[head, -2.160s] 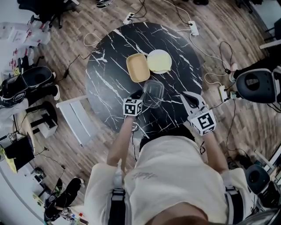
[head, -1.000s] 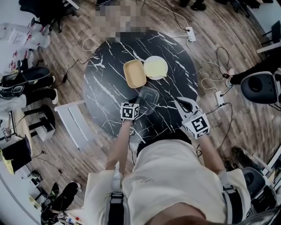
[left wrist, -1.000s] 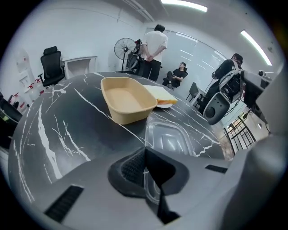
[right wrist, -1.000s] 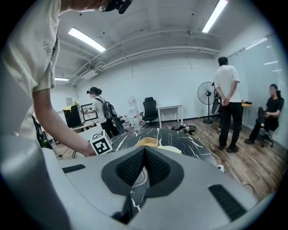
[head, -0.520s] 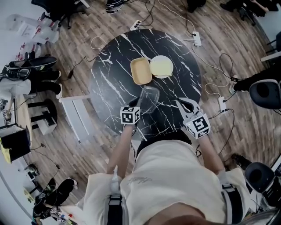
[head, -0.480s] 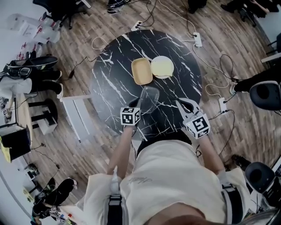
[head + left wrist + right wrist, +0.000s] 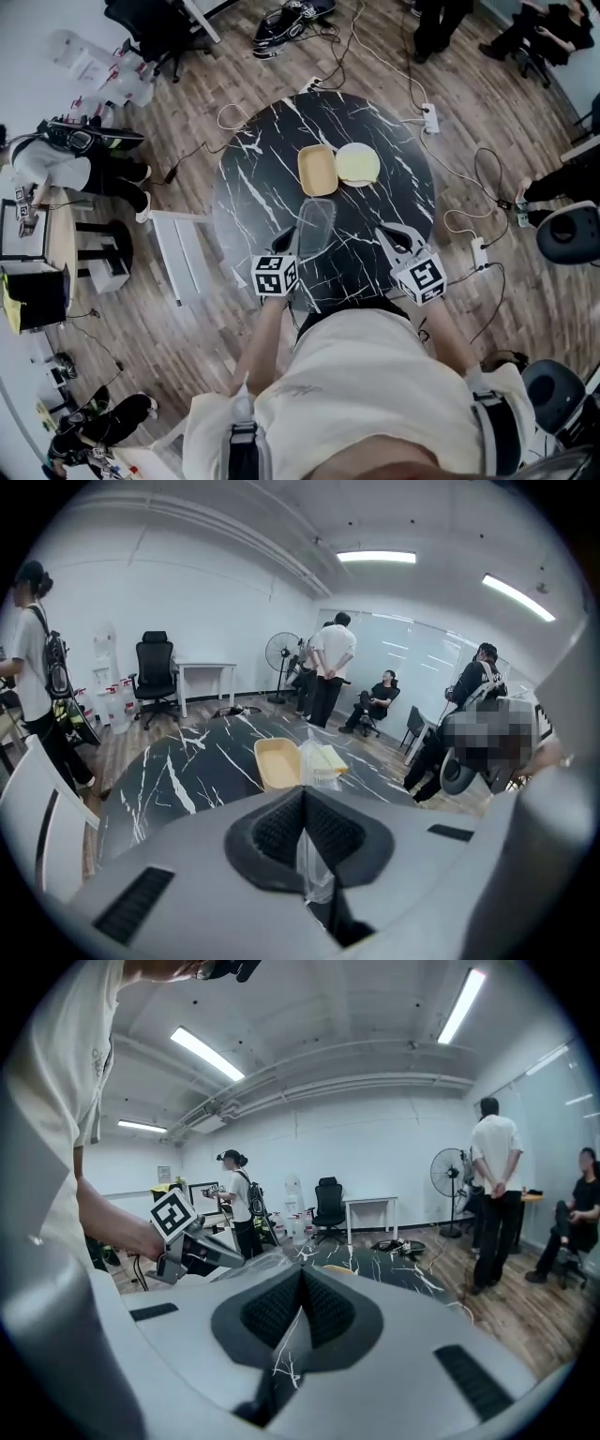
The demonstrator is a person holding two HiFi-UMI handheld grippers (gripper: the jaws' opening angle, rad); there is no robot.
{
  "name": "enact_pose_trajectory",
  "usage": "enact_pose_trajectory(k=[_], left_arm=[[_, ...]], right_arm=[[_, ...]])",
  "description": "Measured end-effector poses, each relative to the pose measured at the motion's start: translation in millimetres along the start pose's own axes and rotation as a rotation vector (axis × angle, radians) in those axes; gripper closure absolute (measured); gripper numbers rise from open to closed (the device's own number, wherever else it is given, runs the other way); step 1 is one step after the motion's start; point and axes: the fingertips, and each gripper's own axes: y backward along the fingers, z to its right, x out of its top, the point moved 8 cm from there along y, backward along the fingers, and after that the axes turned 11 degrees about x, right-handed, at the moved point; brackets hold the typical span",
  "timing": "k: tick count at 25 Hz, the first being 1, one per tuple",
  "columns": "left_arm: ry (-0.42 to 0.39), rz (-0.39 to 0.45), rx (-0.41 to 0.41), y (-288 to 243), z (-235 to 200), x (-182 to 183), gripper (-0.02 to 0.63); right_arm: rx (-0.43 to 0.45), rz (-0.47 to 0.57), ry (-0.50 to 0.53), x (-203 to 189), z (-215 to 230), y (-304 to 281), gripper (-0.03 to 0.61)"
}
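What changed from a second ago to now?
The left gripper, shut on the clear container before and now, has lifted it off the table and tipped it on edge. The right gripper stayed shut and empty near the table's edge; the tan tray and round plate did not move.

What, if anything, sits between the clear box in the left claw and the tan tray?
Nothing visible. The left claw grips the clear box by its near edge; only black tabletop shows between it and the tan tray.
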Motion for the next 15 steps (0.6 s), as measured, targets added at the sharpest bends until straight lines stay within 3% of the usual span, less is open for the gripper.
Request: enact_pose_trajectory(k=[15], left_arm=[[0.089, 0.212, 0.012, 76.5, 1.5, 62.9, 0.597]], right_arm=[[-0.042, 0.019, 0.069, 30.0, -10.7, 33.0, 0.571]])
